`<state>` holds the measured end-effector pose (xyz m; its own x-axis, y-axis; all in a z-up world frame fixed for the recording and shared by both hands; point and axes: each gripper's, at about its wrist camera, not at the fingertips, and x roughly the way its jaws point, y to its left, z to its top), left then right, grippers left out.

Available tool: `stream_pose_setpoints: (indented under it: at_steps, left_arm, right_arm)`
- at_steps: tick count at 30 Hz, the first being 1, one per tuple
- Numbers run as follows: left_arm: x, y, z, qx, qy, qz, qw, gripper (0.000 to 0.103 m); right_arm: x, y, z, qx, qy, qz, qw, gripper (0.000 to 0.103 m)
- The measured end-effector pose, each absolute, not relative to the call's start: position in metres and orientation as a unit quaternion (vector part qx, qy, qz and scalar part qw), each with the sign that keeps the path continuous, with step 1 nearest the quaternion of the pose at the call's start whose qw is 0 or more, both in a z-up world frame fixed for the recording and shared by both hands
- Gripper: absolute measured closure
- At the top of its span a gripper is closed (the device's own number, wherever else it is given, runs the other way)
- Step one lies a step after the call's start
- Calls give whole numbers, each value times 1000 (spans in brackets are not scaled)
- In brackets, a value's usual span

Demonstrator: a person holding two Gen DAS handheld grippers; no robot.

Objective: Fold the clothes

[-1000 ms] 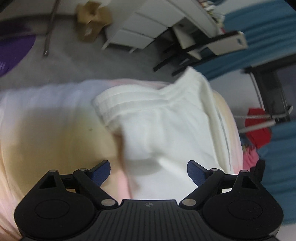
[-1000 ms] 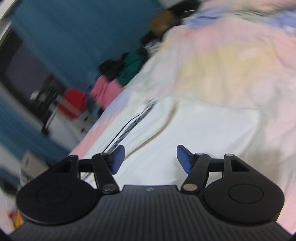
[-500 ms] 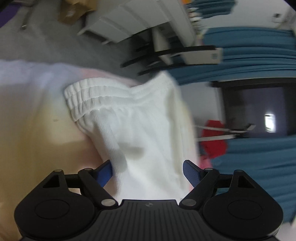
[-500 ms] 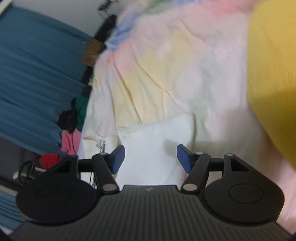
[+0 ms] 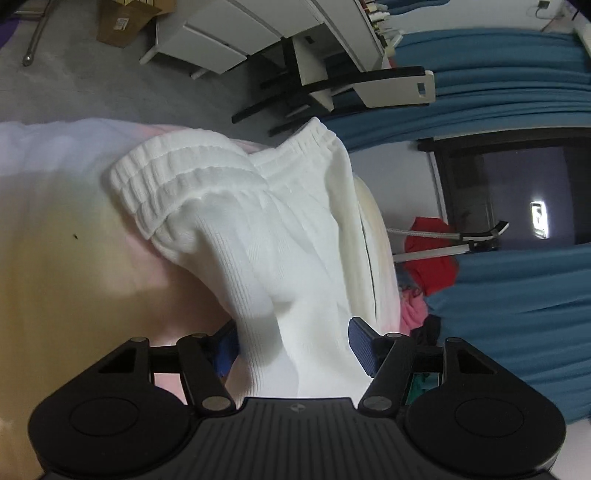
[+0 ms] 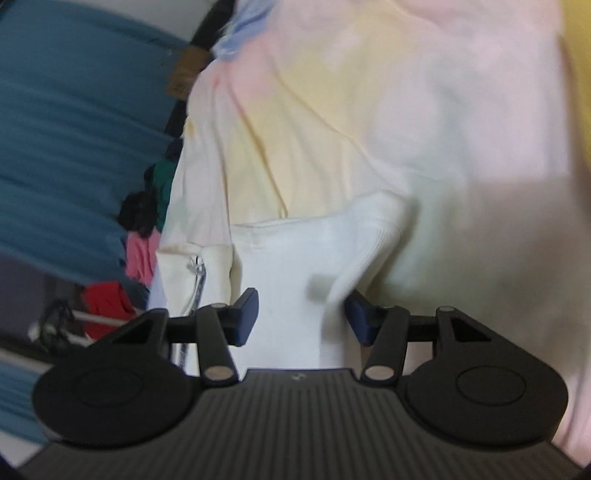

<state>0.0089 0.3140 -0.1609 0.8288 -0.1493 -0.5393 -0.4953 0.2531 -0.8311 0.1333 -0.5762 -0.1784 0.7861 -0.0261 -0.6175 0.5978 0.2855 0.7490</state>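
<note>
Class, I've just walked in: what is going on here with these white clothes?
A person works two hand-held tongs over a white ribbed garment on a pastel bedsheet. The left tongs straddle a raised fold of it, jaws apart. The right tongs straddle its other end, also apart. Neither has clamped yet.

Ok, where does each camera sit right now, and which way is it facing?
Left wrist: on the left hand-held gripper, looking along its open fingers over the white garment on the pastel bedspread toward the white desk and blue curtains.
Right wrist: on the right hand-held gripper, fingers open around a garment edge, facing up the bedspread.
Both show the white garment, bedspread, curtains and red cloth. Only the gripper bodies show, no hands.
</note>
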Motion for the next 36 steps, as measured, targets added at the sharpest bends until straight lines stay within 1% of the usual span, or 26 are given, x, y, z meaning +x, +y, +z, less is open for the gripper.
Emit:
stream_pose_setpoints:
  at_steps: [1,2,3,4,5,6,7,8,9,10,12,16,22,25,29,31,34,36]
  left_arm:
    - [12,314,-163,-597,278,123,743,39]
    - [16,314,-167,-594,296,133,736,40]
    - [20,315,-171,-593,311,143,729,45]
    - [24,315,-176,-596,319,152,721,49]
    - [26,316,-180,-600,324,158,714,57]
    - [28,316,-181,-605,319,160,712,60]
    - [29,317,-182,-609,314,161,710,62]
    - [28,317,-182,-609,311,160,712,71]
    - [27,318,-181,-608,309,162,713,85]
    - [24,319,-180,-608,306,162,715,84]
    - [19,322,-179,-612,292,155,718,90]
    - [11,325,-170,-614,262,134,733,92]
    - [-18,325,-124,-575,223,102,780,93]
    - [-23,335,-102,-576,211,82,785,93]
    - [12,339,-69,-554,217,73,800,93]
    - [37,341,-52,-545,219,71,806,93]
    - [108,340,-26,-521,220,73,821,92]
    - [160,341,-15,-509,225,79,827,92]
  right_arm:
    - [138,-573,-177,549,260,-208,766,55]
    - [141,-571,-180,544,272,-218,764,65]
    - [142,-572,-184,544,282,-225,758,74]
    - [143,-572,-187,545,290,-232,752,80]
    - [142,-574,-187,547,285,-238,750,86]
    - [140,-576,-187,549,279,-243,749,92]
    - [139,-577,-188,552,274,-248,747,93]
    - [137,-578,-187,554,268,-253,747,96]
    - [136,-577,-180,544,257,-253,758,96]
    - [135,-576,-173,535,245,-253,768,97]
    - [132,-576,-160,523,219,-248,786,97]
    - [120,-573,-139,508,180,-237,808,97]
    - [90,-573,-109,484,142,-229,832,97]
    - [93,-568,-89,468,130,-216,847,97]
    - [127,-554,-60,448,114,-199,864,97]
    - [159,-546,-42,425,109,-194,877,97]
    - [222,-541,-20,400,111,-192,889,97]
    - [271,-536,-16,373,120,-201,898,97]
